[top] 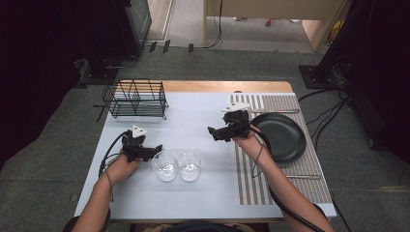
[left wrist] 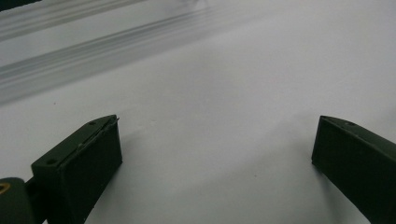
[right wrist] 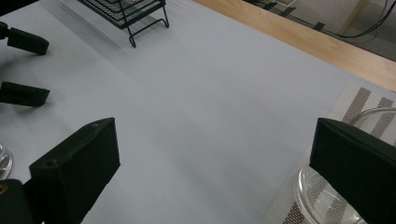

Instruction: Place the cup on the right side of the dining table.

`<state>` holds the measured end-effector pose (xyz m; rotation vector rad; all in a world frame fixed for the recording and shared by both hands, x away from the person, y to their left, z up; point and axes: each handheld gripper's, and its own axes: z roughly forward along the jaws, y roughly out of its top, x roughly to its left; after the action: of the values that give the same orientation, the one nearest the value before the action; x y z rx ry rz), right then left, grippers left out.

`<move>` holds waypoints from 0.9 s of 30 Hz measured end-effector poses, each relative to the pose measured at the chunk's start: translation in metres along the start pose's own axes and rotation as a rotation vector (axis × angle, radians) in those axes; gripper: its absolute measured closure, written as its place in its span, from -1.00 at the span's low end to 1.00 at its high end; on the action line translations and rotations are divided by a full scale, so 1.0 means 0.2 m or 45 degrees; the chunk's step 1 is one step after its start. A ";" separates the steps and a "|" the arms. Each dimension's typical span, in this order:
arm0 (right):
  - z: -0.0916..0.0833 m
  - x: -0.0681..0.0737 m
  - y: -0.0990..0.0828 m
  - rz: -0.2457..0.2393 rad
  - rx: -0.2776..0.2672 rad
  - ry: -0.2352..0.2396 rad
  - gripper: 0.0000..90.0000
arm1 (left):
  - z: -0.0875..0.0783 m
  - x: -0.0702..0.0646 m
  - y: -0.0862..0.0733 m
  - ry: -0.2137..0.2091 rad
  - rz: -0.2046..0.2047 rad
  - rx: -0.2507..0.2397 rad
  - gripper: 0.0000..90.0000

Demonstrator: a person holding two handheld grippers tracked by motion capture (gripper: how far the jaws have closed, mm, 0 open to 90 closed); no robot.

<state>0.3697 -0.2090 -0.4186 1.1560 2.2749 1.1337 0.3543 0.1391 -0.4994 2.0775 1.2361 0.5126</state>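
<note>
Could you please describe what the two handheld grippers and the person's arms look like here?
Both the left gripper and the right gripper are black, each with two flat, blocky jaws, a pale three-cornered plate on top and a black cable trailing back. The person's forearms are bare, with no sleeves showing.

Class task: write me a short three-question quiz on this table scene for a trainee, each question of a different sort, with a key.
1. True or false: the glasses stand inside the wire rack.
2. The black plate rests on: A the striped placemat; B the wire rack; C the floor.
3. Fill in: the jaws of the left hand-held gripper stand ____ (open or shut).
Key: 1 false, they stand on the white table sheet; 2 A; 3 open.
</note>
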 end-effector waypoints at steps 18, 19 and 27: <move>0.02 0.04 -0.01 0.002 -0.009 0.061 -0.97 | 0.00 0.00 0.00 -0.001 0.001 0.003 -0.97; 0.02 0.04 -0.01 -0.001 -0.008 0.064 -0.97 | 0.00 0.00 0.00 -0.002 0.001 0.003 -0.97; 0.03 0.06 -0.02 -0.002 -0.015 0.090 -0.97 | 0.00 0.00 0.00 -0.002 0.000 0.003 -0.97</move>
<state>0.3643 -0.1973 -0.4256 1.1266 2.3177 1.2045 0.3542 0.1392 -0.4993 2.0796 1.2362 0.5098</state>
